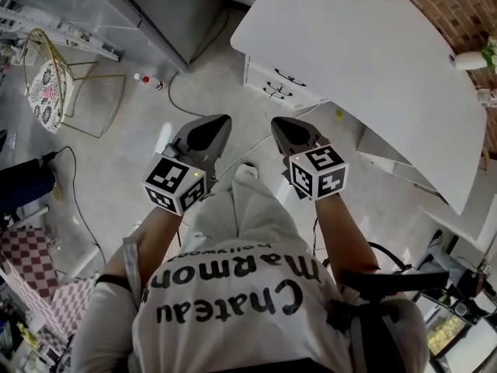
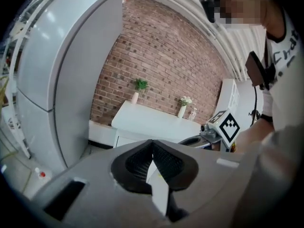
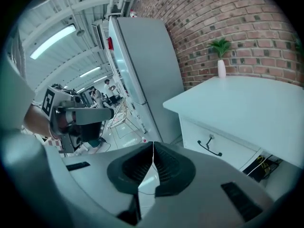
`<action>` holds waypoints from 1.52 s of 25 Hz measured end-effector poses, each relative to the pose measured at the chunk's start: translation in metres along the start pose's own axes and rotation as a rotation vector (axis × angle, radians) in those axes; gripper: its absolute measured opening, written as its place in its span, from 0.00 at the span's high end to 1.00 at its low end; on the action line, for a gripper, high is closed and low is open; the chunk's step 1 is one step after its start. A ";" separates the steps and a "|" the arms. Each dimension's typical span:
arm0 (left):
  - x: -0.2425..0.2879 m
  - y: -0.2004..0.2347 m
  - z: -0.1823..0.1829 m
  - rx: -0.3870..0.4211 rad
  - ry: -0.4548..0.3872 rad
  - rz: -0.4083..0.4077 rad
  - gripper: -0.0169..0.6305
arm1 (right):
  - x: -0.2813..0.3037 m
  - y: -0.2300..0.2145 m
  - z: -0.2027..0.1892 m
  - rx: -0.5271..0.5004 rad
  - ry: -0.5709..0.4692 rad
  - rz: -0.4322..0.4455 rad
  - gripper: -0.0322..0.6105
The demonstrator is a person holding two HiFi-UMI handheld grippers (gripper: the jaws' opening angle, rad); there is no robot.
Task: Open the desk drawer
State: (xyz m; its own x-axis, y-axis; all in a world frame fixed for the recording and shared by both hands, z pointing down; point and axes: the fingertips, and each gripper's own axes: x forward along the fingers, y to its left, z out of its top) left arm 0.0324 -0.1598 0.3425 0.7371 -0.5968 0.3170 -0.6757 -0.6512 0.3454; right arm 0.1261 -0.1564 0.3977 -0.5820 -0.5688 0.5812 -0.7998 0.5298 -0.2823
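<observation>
The white desk (image 1: pixel 373 45) stands ahead and to the right in the head view. Its drawer front (image 1: pixel 273 84), with black handles, faces me. Both grippers hang in the air short of the desk, apart from it. My left gripper (image 1: pixel 224 121) is shut and holds nothing; its own view shows the pads meeting (image 2: pixel 153 142), with the desk (image 2: pixel 156 121) far behind. My right gripper (image 1: pixel 276 123) is also shut and empty (image 3: pixel 153 144). In the right gripper view, the drawer's black handle (image 3: pixel 211 147) lies ahead to the right.
A tall grey fridge (image 1: pixel 167 6) stands left of the desk. A wire chair (image 1: pixel 50 80) and a small bottle (image 1: pixel 147 81) are on the floor to the left, with cables trailing. A white vase (image 1: pixel 468 61) sits on the desktop by the brick wall.
</observation>
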 end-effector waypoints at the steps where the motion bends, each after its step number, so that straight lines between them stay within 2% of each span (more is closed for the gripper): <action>1: 0.002 0.007 -0.009 -0.020 0.008 0.008 0.95 | 0.011 -0.003 -0.006 0.003 0.009 0.003 0.93; 6: 0.012 0.035 -0.065 -0.103 0.062 0.032 0.95 | 0.055 -0.017 -0.046 -0.011 0.062 0.017 0.93; 12: 0.024 0.078 -0.115 -0.081 0.090 0.074 0.95 | 0.102 -0.048 -0.088 -0.054 0.109 -0.029 0.93; 18: 0.020 0.106 -0.164 -0.128 0.116 0.069 0.95 | 0.143 -0.098 -0.132 -0.102 0.152 -0.163 0.93; 23: 0.007 0.108 -0.221 -0.145 0.172 0.059 0.95 | 0.169 -0.134 -0.163 -0.207 0.180 -0.249 0.93; 26: 0.007 0.116 -0.253 -0.181 0.189 0.064 0.95 | 0.187 -0.159 -0.179 -0.260 0.224 -0.310 0.93; 32: 0.013 0.127 -0.279 -0.195 0.167 0.060 0.95 | 0.210 -0.202 -0.210 -0.410 0.344 -0.427 0.92; 33: 0.013 0.130 -0.281 -0.195 0.160 0.064 0.95 | 0.213 -0.207 -0.215 -0.437 0.365 -0.435 0.85; 34: 0.013 0.134 -0.283 -0.196 0.155 0.068 0.95 | 0.217 -0.210 -0.220 -0.469 0.391 -0.437 0.71; 38: 0.009 0.148 -0.295 -0.203 0.143 0.085 0.95 | 0.232 -0.221 -0.229 -0.566 0.450 -0.456 0.70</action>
State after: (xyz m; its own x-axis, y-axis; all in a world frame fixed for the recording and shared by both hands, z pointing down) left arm -0.0612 -0.1228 0.6573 0.6803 -0.5636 0.4686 -0.7317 -0.4855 0.4784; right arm 0.2015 -0.2607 0.7696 -0.0115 -0.5624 0.8268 -0.6775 0.6125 0.4073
